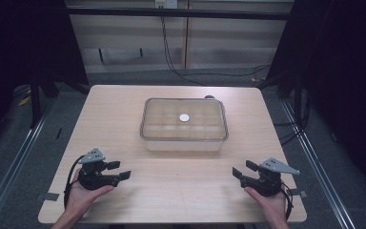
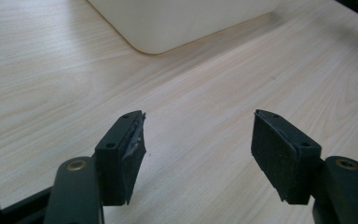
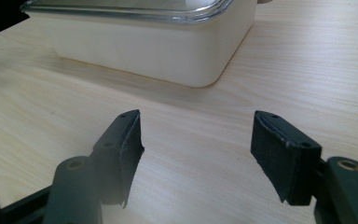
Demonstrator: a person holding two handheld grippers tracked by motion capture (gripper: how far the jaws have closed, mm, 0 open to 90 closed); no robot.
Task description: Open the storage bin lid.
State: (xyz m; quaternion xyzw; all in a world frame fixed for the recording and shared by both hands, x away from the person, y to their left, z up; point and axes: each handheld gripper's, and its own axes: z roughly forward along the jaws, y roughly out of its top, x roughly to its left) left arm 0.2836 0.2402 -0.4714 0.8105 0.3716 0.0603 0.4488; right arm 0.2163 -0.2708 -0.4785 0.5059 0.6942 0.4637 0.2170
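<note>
A cream rectangular box (image 1: pixel 184 125) with a clear lid sits in the middle of the wooden table (image 1: pixel 124 109); a small white round knob (image 1: pixel 184 117) is on the lid. My left gripper (image 1: pixel 119 170) rests near the front left, held by a hand, jaws apart and empty. My right gripper (image 1: pixel 241 170) mirrors it at the front right, also open and empty. The left gripper view has my left gripper (image 2: pixel 198 137) over bare wood with a corner of the box (image 2: pixel 177 21) ahead. The right gripper view shows my right gripper (image 3: pixel 196 135) facing the box (image 3: pixel 158 46).
Dark floor and metal rails flank the table (image 2: pixel 51 70). Black cables (image 1: pixel 171 62) run along the floor behind it, before a panelled wall. Bare wood lies between the grippers and the box. Small grey tape tabs (image 1: pixel 50 196) mark the front corners.
</note>
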